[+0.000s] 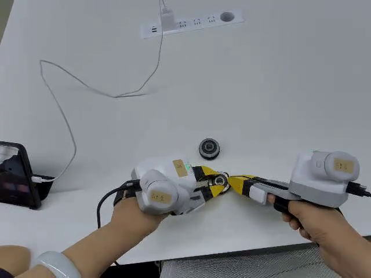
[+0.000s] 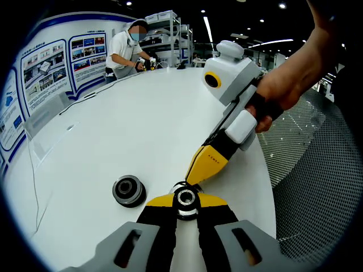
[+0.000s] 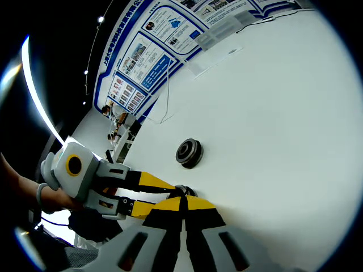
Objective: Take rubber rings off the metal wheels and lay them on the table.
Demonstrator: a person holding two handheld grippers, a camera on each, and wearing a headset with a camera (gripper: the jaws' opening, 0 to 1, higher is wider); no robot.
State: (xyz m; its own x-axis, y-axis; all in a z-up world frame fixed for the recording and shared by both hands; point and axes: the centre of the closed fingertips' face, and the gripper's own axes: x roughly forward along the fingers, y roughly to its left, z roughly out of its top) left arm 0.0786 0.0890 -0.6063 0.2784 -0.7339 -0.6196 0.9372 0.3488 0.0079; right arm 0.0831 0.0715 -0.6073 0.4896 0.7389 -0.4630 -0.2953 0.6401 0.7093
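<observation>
A small metal wheel (image 1: 219, 182) with a black rubber ring is held just above the white table (image 1: 261, 98), near its front edge. My left gripper (image 1: 217, 182) is shut on this wheel (image 2: 185, 202), its yellow jaws clamping it from both sides. My right gripper (image 1: 231, 182) comes in from the right, shut, with its tips pinching the rubber ring (image 3: 188, 191) at the wheel's rim. In the left gripper view the right gripper (image 2: 194, 179) touches the wheel's upper edge. A second wheel (image 1: 209, 148) with its ring on lies flat on the table just beyond; the second wheel (image 2: 129, 191) sits left of the jaws, and this second wheel (image 3: 189, 152) lies ahead.
A white power strip (image 1: 191, 22) lies at the far edge, and a thin white cable (image 1: 68, 124) runs from it to a dark phone (image 1: 17, 174) at the left. The table's front edge (image 1: 243, 249) is close under both hands. A person (image 2: 127, 48) stands far off.
</observation>
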